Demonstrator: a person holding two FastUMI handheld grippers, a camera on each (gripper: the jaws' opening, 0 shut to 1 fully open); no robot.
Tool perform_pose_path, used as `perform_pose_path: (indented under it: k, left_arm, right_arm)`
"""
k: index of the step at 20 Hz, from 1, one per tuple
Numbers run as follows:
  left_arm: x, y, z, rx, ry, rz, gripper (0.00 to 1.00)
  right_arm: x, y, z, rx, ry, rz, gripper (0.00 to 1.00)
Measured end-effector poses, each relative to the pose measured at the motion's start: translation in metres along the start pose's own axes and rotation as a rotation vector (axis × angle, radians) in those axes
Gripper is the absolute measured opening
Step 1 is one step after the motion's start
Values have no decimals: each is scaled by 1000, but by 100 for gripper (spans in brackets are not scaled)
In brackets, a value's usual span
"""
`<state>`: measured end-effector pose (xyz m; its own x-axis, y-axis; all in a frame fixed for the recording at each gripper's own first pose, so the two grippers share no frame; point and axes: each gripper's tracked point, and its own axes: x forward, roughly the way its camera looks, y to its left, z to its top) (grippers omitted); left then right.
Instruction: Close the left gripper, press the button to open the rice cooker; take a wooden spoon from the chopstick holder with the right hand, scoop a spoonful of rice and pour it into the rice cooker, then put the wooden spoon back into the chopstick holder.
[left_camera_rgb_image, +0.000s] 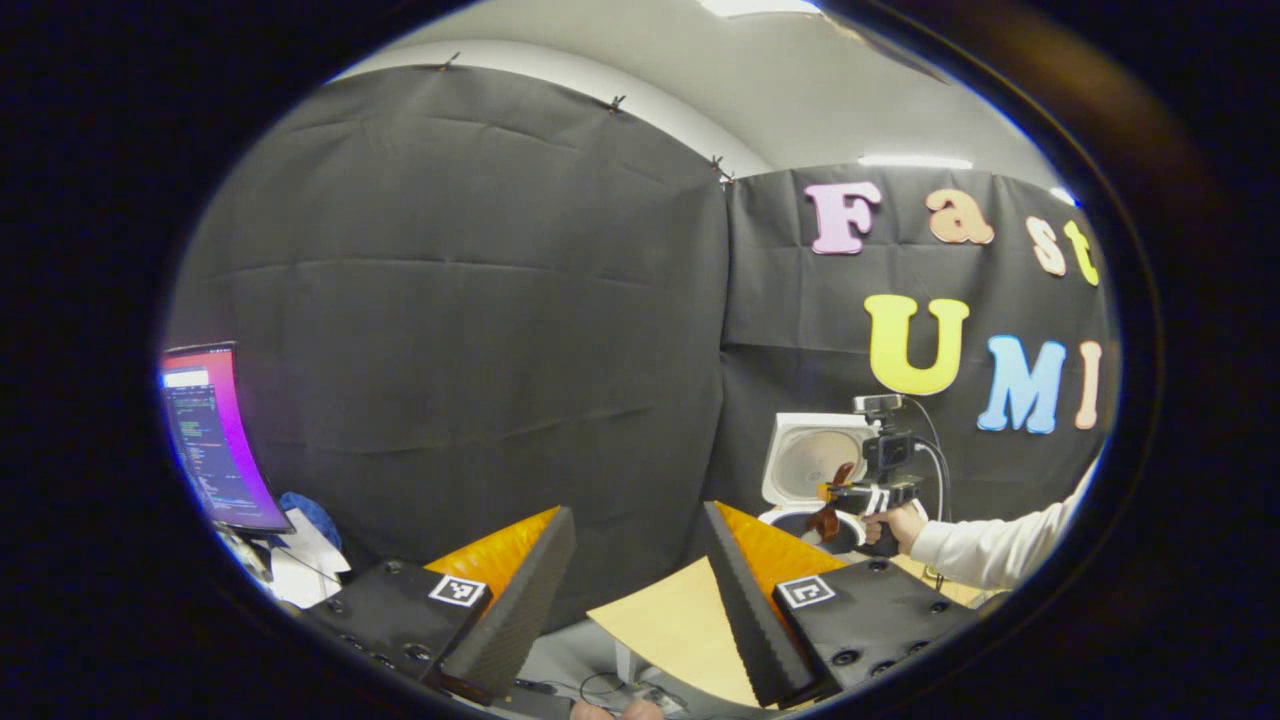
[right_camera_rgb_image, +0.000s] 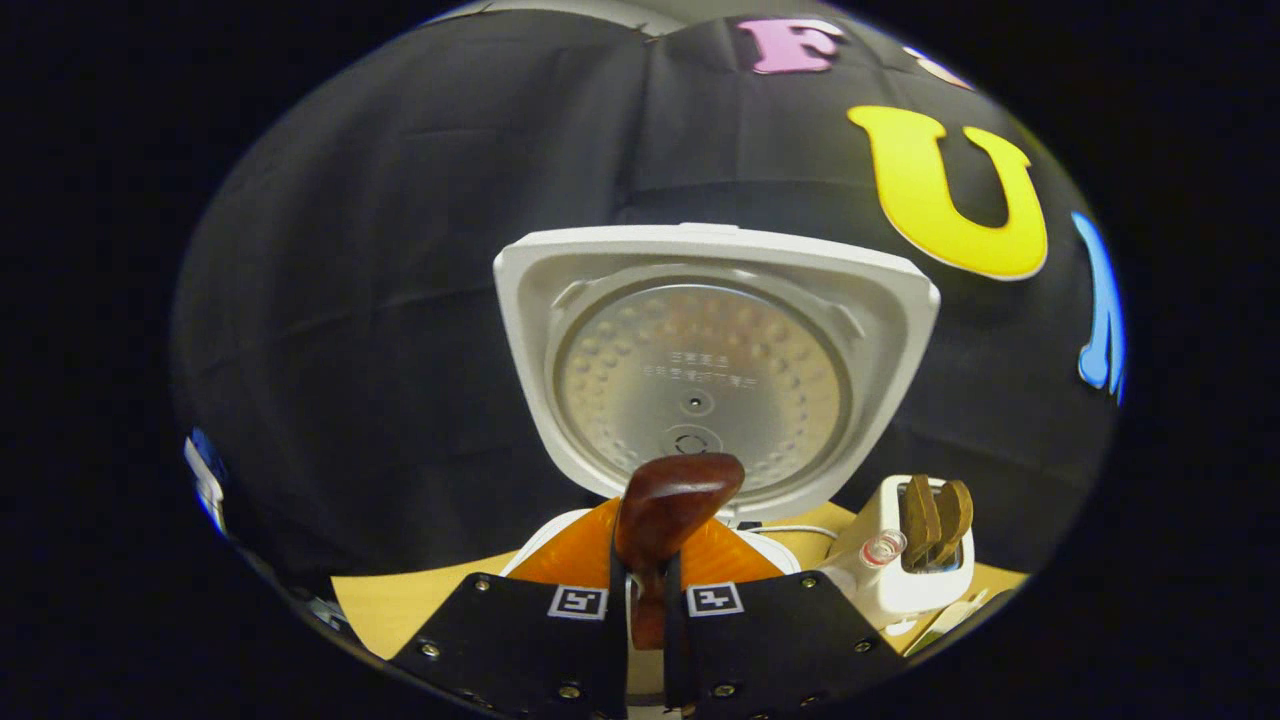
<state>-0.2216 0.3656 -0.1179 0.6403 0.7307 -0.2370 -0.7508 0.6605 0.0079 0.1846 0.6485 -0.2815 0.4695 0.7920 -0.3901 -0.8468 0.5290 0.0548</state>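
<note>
The white rice cooker (right_camera_rgb_image: 700, 370) stands in front of me with its lid raised, the metal inner plate facing me. My right gripper (right_camera_rgb_image: 645, 585) is shut on the handle of a dark wooden spoon (right_camera_rgb_image: 675, 505); its bowl hovers over the cooker's opening, and what it carries is hidden. To the right stands the white chopstick holder (right_camera_rgb_image: 920, 570) with wooden utensils (right_camera_rgb_image: 935, 515) in it. In the left gripper view the cooker (left_camera_rgb_image: 812, 458), the right gripper (left_camera_rgb_image: 872, 488) in a hand and the spoon (left_camera_rgb_image: 828, 515) lie far off at right. My left gripper (left_camera_rgb_image: 636, 515) is open, holding nothing, well away from the cooker.
A lit monitor (left_camera_rgb_image: 215, 440) stands at the far left beside white and blue items (left_camera_rgb_image: 305, 525). The wooden table (left_camera_rgb_image: 680, 625) ends in an edge below my left gripper, with cables beneath. A white sleeve (left_camera_rgb_image: 1000, 550) reaches in from the right. Black cloth walls close the back.
</note>
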Motion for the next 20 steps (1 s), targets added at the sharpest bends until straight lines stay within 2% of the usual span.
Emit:
perform_pose_path:
  k: [3, 4, 6, 7, 8, 10, 16, 20]
  left_arm:
    - [3, 5, 2, -2, -5, 11, 84]
    - [3, 6, 3, -2, -7, 12, 90]
    - [5, 4, 3, -7, -5, 5, 90]
    - [6, 1, 5, -11, -6, -2, 90]
    - [4, -1, 7, -13, -14, -10, 90]
    - [1, -8, 15, -7, -35, -33, 84]
    - [-24, -28, 36, -57, -96, -156, 84]
    - [-54, -40, 36, -65, -121, -272, 84]
  right_arm:
    - [-11, 13, 7, -250, -31, -48, 15]
    - [-14, 18, 8, -314, -46, -52, 14]
    - [-20, 17, 3, -368, -51, -56, 15]
    - [-25, 15, 2, -354, -52, -58, 15]
    - [-35, 11, 5, -303, -59, -53, 14]
    - [-63, 4, 16, -137, -60, -19, 15]
    - [-164, -30, 59, 347, -111, 94, 14]
    - [-228, -76, 62, 637, -160, 83, 14]
